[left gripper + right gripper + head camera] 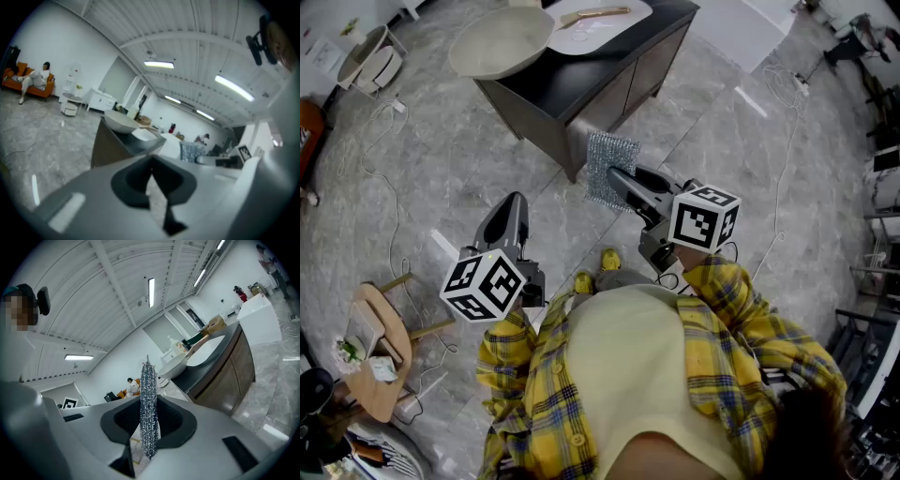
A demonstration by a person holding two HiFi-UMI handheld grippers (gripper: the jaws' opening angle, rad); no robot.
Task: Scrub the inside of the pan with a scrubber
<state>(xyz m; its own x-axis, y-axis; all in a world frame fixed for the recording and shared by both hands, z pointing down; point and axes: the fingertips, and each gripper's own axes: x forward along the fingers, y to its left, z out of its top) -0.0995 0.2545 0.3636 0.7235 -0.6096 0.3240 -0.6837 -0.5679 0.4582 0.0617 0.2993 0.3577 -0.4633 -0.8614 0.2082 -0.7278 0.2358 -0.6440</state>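
A pale round pan (502, 42) sits on a dark cabinet (581, 80) ahead of me. It also shows in the left gripper view as the pan (123, 123) and in the right gripper view as the pan (176, 364). My right gripper (617, 178) is shut on a silver mesh scrubber (609, 167), held upright in the air short of the cabinet. The scrubber (148, 394) stands edge-on between the right gripper's jaws (149, 427). My left gripper (514, 202) hangs lower and to the left over the floor, shut with nothing in it (152, 176).
A white board (609, 23) with a wooden utensil (595, 14) lies beside the pan. A wooden stool (380, 347) with clutter stands at lower left, and a white trolley (370, 56) at upper left. Cables (389, 202) run over the grey floor. A person (33, 77) sits on a far sofa.
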